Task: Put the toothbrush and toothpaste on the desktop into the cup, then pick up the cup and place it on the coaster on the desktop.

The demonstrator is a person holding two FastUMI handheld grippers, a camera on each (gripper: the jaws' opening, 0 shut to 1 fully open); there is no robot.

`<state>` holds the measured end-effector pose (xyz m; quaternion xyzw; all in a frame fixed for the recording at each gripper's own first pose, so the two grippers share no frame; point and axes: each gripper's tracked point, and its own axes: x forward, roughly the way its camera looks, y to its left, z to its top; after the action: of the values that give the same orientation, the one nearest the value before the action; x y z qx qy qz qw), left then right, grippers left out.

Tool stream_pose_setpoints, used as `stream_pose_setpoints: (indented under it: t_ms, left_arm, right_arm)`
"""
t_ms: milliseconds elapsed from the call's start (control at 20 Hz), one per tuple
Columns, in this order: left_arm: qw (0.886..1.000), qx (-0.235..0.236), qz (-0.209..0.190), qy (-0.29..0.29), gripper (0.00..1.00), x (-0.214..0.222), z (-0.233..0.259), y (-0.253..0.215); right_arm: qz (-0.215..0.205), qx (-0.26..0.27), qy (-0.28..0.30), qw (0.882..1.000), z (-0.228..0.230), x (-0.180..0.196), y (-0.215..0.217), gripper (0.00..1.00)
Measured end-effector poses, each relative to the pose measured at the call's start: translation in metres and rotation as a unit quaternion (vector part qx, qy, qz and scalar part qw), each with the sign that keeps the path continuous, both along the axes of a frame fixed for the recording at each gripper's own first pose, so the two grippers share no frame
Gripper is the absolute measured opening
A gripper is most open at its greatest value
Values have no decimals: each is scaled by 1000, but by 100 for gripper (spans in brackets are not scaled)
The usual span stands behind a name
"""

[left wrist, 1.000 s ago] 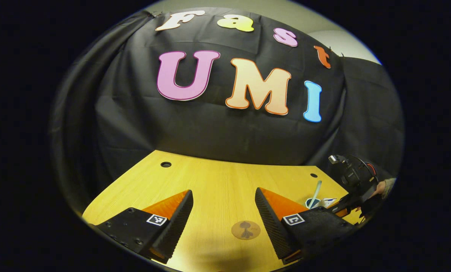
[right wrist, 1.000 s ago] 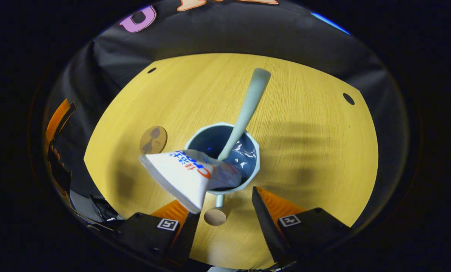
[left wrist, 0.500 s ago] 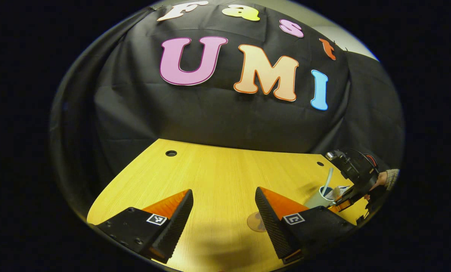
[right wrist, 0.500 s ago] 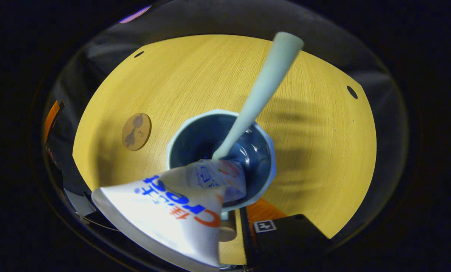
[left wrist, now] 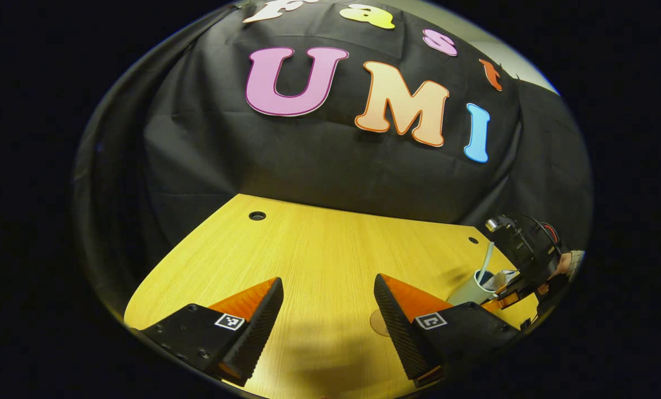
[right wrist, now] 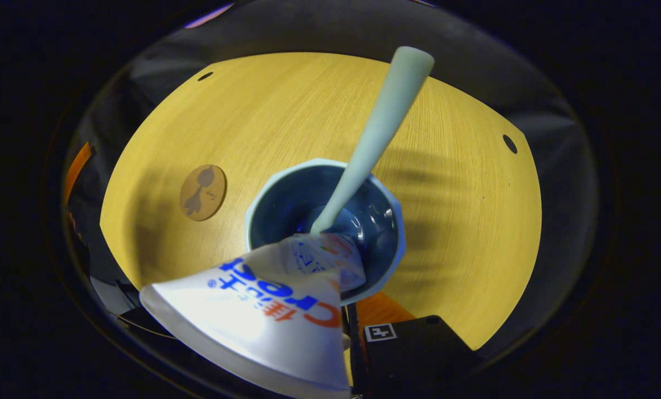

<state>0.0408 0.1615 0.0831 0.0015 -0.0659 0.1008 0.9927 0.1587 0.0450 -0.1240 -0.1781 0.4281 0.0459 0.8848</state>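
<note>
Seen from above in the right gripper view, a pale blue cup (right wrist: 275, 210) stands on the yellow desktop. A mint toothbrush (right wrist: 380, 122) leans out of it, and a white toothpaste tube (right wrist: 264, 310) rests in it with its flat end toward the camera. My right gripper (right wrist: 334, 317) sits at the cup's near side with its jaws drawn in around the handle. One finger (right wrist: 402, 346) shows; the tube hides the other. The round brown coaster (right wrist: 203, 192) lies left of the cup. My left gripper (left wrist: 328, 285) hovers open with nothing in it, and the coaster (left wrist: 377, 321) peeks out beside its right finger.
The wooden desktop (left wrist: 319, 244) has a small round hole (left wrist: 257, 215) at the back left and another (left wrist: 469, 240) at the back right. Black cloth walls stand behind it. At the far right of the left gripper view are the cup (left wrist: 466, 292) and a hand (left wrist: 571, 263).
My right gripper dropped close to the cup and its fingers narrowed from wide open; it has barely moved in the last half second. The left gripper drifted left, still open.
</note>
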Motion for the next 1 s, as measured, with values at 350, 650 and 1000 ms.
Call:
stream_pose_setpoints:
  t_ms: [350, 650, 1000]
  left_arm:
    - [999, -37, 23, 8, 95, -13, -18, 34]
    - [996, -56, 65, 11, 95, -43, -26, 69]
    - [994, -58, 87, 8, 95, -56, -28, 95]
  right_arm:
    - [72, -1, -10, 997, 18, 0, 84, 31]
    - [133, -24, 9, 991, -1, 5, 147, 31]
    - [146, -62, 30, 987, -25, 17, 166, 31]
